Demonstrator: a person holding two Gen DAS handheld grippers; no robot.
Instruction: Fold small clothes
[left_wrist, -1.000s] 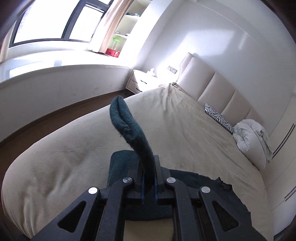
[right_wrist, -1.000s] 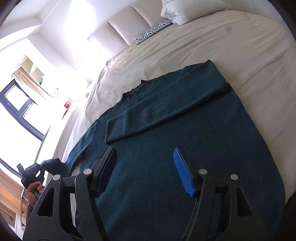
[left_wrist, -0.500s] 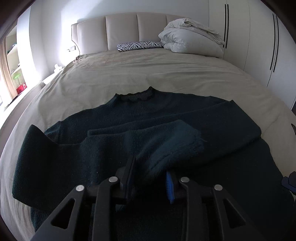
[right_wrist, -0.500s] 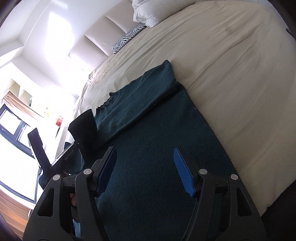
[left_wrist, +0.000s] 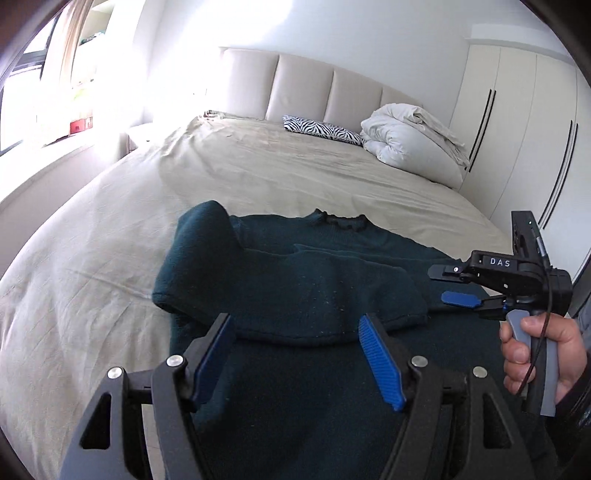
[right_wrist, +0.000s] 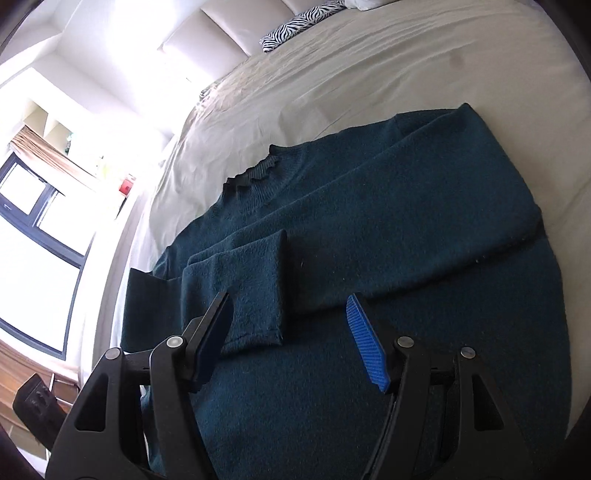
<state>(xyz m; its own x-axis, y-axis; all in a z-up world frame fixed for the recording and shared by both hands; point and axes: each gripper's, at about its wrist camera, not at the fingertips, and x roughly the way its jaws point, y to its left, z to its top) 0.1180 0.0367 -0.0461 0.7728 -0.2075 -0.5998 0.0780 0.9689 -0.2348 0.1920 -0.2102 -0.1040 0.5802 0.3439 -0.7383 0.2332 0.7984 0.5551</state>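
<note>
A wide bed (left_wrist: 258, 173) covered in a wrinkled beige sheet carries everything here. A dark teal knit sweater (left_wrist: 314, 280) with a frilled collar lies flat on it at the end far from the cream padded headboard (left_wrist: 325, 96), both sleeves folded across its chest. Against the headboard rest a zebra-striped pillow (left_wrist: 321, 129) and, just beside that pillow, a bundled white duvet (left_wrist: 410, 144)

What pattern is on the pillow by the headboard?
Black-and-white zebra stripes on the pillow, clearest in the left wrist view.
</note>
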